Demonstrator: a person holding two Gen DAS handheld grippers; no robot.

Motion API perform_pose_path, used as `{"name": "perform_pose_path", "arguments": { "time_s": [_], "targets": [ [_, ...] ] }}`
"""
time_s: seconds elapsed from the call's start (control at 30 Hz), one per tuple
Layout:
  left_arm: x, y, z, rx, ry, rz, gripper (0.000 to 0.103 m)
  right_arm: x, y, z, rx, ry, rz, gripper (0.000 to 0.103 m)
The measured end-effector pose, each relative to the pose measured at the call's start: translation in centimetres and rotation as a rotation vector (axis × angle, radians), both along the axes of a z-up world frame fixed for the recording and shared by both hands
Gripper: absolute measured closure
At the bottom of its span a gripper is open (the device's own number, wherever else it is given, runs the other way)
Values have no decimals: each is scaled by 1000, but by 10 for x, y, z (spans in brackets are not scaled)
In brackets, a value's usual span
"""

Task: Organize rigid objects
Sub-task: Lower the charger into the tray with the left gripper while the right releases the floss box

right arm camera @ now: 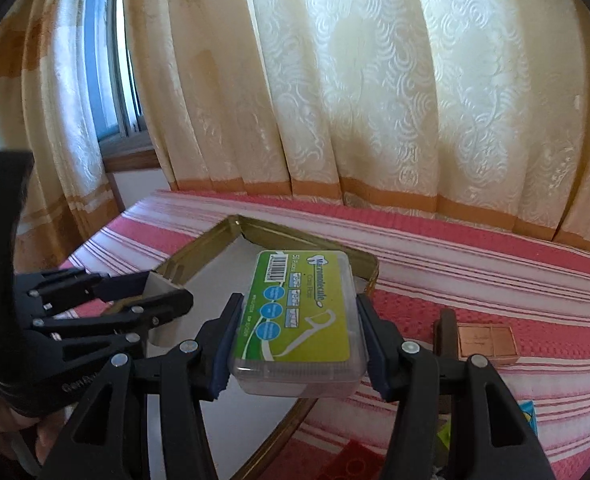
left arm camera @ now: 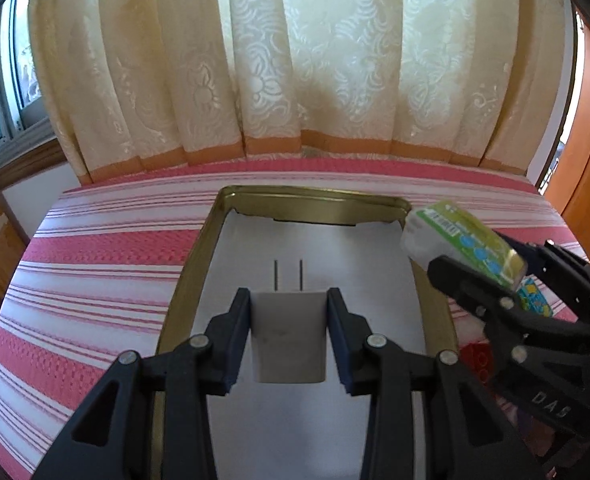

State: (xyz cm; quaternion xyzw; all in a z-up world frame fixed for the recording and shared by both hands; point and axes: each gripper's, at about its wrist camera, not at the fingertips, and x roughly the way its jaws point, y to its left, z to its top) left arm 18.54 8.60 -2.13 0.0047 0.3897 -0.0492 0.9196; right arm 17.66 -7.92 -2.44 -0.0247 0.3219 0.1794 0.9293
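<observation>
The left claw (left arm camera: 289,336) grips a white plastic wall charger (left arm camera: 289,336), prongs forward, above the paper-lined gold metal tray (left arm camera: 187,280) on the red-and-white striped bed (left arm camera: 95,264). The right claw (right arm camera: 295,344) clamps a clear green-labelled floss-pick box (right arm camera: 301,316) over the tray's right edge. Risk: the claws, near each other, could collide when lowering, or the box could catch the rim.

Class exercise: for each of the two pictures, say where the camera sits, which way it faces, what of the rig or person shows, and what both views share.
Left wrist: on the left gripper, looking forward over the white charger it holds; right gripper at right.
Right wrist: on the right gripper, gripping the floss pick box; left gripper at left.
Shared: gold tray, striped cloth, curtain.
</observation>
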Motion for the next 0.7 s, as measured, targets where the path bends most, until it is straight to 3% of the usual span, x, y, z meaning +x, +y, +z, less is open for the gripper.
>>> {"name": "perform_pose_path", "arguments": {
  "time_s": [0.57, 0.7],
  "targets": [
    [37, 11, -19, 22, 99, 24, 66, 40, 20, -31, -88, 106, 10, 46],
    [37, 10, -17, 60, 88, 34, 66, 41, 26, -33, -125, 100, 22, 45]
  ]
}}
